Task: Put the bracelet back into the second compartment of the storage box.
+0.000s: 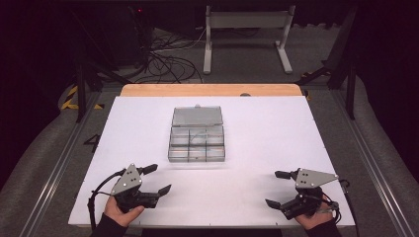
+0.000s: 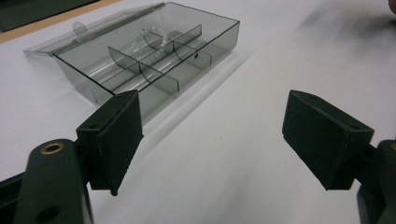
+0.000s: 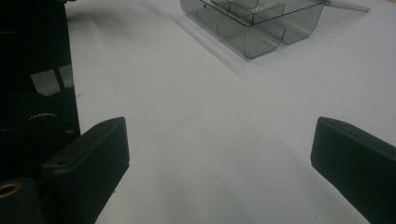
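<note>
High view, left gripper (image 1: 159, 178): near the front left corner of the tabletop (image 1: 276, 133), jaws wide apart, holding nothing.
Compartment box (image 1: 196, 141): middle of the tabletop, toward the far edge, lid (image 1: 197, 116) open and lying flat behind it.
Right gripper (image 1: 277, 188): near the front right corner, jaws wide apart, holding nothing.

We see a white table top (image 1: 276, 148) with a strip of bare wood (image 1: 207, 90) along its far edge. Near the middle, a little toward the far side, lies a clear grey plastic organiser box (image 1: 196, 146), its base split by dividers into small compartments and its hinged lid (image 1: 197, 116) folded back flat on the surface behind it. In the left gripper view the same box (image 2: 154, 60) sits flat on the white top
</note>
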